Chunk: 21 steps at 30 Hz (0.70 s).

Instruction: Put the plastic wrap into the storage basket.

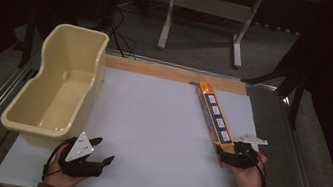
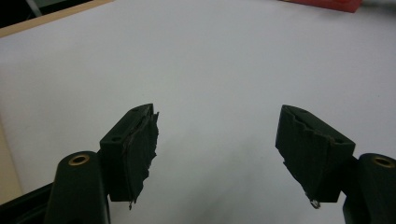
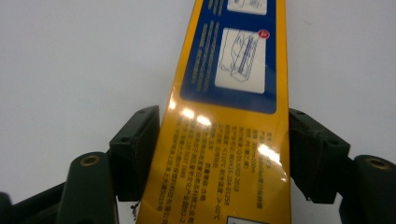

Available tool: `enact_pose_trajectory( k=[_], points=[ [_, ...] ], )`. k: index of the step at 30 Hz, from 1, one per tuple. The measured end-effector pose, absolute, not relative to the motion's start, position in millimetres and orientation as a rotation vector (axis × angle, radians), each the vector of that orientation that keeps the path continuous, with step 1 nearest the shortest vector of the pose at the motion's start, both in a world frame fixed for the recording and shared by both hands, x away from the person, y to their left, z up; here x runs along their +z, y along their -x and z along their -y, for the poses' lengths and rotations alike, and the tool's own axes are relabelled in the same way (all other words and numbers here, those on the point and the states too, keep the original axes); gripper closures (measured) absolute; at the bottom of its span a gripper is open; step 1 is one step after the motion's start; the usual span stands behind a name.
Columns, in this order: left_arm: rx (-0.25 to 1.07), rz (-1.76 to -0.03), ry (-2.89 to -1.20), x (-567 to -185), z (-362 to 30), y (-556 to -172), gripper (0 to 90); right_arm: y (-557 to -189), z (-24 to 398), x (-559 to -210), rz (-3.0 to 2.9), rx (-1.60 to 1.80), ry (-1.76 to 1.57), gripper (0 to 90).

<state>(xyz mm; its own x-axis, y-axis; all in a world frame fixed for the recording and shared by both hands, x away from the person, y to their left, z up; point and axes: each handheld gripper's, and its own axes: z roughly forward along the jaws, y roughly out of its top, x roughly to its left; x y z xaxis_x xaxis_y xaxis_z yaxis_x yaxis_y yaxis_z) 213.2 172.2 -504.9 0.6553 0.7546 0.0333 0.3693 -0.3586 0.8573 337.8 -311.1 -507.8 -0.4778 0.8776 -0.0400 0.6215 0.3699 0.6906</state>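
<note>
Yellow box (image 3: pixel 224 140) pinched at its near end by right gripper (image 3: pixel 224 154).
Left gripper (image 2: pixel 217 149) spread over white surface (image 2: pixel 210 60), lower left.

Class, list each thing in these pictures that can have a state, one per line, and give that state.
Long yellow box: lying flat on the white board, its near end between the jaws of the right hand-held gripper, pads against its sides.
Left hand-held gripper: open, nothing between the jaws, over the board.
Cream tub: upright, empty, at the board's left edge.
</note>
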Motion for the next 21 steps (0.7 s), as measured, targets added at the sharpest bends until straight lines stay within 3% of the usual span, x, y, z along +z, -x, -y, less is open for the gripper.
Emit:
enact_pose_trajectory(
  k=[11, 21],
  points=[
    [0.531, -0.882, -1.968, -505, -173, -213, 29.6, -327, 305, -502, -2.229, 0.727, -1.386, 36.9],
    [0.531, -0.883, -1.976, -505, -172, -214, 29.5, -284, 316, -498, -2.253, 0.688, -1.423, 37.4]
  ],
)
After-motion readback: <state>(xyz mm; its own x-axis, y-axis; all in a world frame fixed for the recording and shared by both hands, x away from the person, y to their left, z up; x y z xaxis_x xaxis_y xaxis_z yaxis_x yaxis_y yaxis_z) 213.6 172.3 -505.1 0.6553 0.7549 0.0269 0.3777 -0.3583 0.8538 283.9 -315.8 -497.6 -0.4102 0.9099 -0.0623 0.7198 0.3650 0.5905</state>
